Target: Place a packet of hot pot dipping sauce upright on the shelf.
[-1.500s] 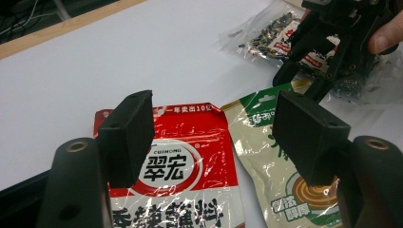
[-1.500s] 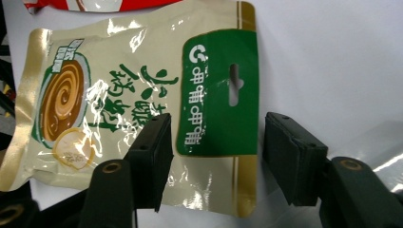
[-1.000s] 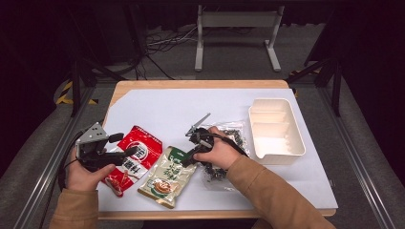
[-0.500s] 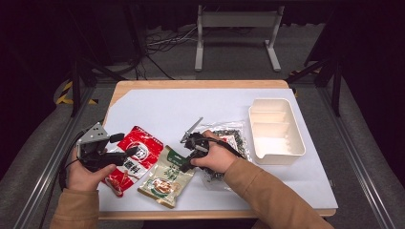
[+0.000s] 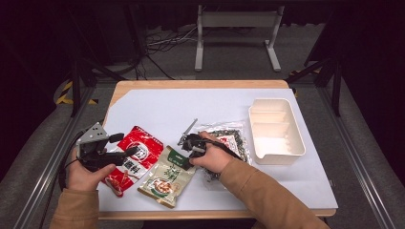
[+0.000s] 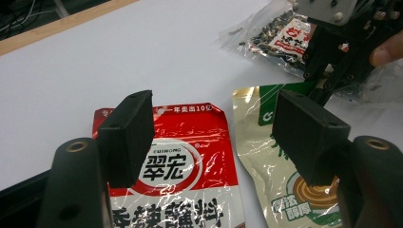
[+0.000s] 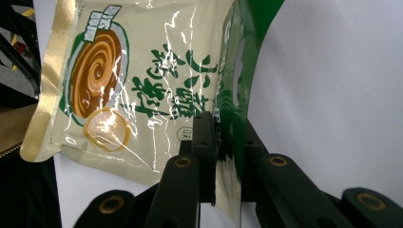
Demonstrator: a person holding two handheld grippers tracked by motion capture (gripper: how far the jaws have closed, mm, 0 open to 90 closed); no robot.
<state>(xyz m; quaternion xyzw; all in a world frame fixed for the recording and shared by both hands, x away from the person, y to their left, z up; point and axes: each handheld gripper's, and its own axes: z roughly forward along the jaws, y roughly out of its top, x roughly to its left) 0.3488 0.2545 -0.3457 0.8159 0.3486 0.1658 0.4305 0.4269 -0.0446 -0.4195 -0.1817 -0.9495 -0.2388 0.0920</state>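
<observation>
Green pouch (image 7: 142, 90): right hand-held gripper (image 5: 184, 155) has moved off the seaweed bag (image 5: 228, 140) and now pinches its top edge. Left hand-held gripper (image 6: 214, 137) hovers open above red pouch (image 6: 185, 166). Lift likely next.

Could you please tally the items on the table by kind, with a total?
Sealed food pouches: 3, the red pouch, the green-and-cream pouch and the clear pouch of dark bits
White divided trays: 1, the tray
Total: 4
</observation>
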